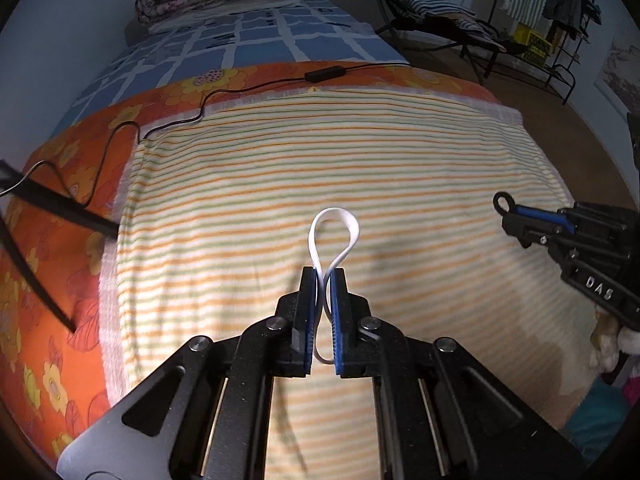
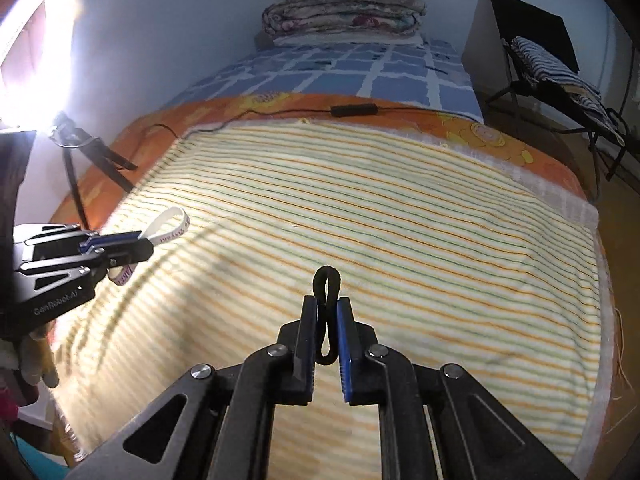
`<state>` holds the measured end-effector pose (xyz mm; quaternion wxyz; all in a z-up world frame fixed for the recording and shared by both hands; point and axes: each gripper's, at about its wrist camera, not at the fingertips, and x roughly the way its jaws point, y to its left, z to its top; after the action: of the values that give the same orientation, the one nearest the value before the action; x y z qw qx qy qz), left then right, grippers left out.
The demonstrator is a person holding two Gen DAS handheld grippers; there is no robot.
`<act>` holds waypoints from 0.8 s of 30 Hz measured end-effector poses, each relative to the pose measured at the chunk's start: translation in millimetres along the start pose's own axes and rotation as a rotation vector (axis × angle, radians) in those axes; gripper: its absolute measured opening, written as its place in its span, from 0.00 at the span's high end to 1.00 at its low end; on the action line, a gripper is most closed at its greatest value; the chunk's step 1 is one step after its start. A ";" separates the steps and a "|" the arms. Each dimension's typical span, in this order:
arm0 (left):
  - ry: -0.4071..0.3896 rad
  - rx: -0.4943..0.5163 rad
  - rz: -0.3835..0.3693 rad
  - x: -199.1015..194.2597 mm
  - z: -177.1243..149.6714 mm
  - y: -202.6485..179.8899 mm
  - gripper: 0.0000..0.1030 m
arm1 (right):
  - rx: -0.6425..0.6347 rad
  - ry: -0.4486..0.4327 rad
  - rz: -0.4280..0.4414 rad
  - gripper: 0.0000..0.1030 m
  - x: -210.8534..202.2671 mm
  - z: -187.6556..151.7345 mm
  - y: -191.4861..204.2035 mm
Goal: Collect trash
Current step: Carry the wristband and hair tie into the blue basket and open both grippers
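Observation:
My left gripper (image 1: 323, 276) is shut on a white wristband (image 1: 335, 226), pinched into a figure-eight loop, held above the striped blanket (image 1: 280, 184). In the right wrist view the left gripper (image 2: 146, 242) shows at the left with the white wristband (image 2: 170, 224), which has pink lettering. My right gripper (image 2: 325, 306) is shut on a black band (image 2: 327, 280), also pinched into a loop, above the blanket (image 2: 360, 220). In the left wrist view the right gripper (image 1: 510, 216) shows at the right with the black band's loop (image 1: 503, 201) sticking out.
A black cable with an inline box (image 1: 324, 73) lies across the orange flowered sheet (image 1: 60, 300). Folded quilts (image 2: 344, 6) sit at the far end of the bed. A tripod (image 2: 96, 156) stands left. A chair with striped cloth (image 1: 432, 4) stands right.

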<state>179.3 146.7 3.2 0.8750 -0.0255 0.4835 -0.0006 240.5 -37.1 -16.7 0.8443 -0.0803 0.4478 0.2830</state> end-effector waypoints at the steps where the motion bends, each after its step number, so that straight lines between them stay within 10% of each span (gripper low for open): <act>1: -0.002 0.004 -0.001 -6.5 -4.2 -1.9 0.95 | -0.001 -0.006 0.007 0.93 -8.9 -3.2 2.9; 24: 0.000 0.039 -0.063 -149.9 -173.6 -48.4 0.95 | -0.087 -0.025 0.153 0.93 -142.0 -142.2 89.6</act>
<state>-46.3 94.6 40.0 0.8749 -0.0235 0.4823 -0.0374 28.0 -76.0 24.3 0.8215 -0.0787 0.4293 0.3670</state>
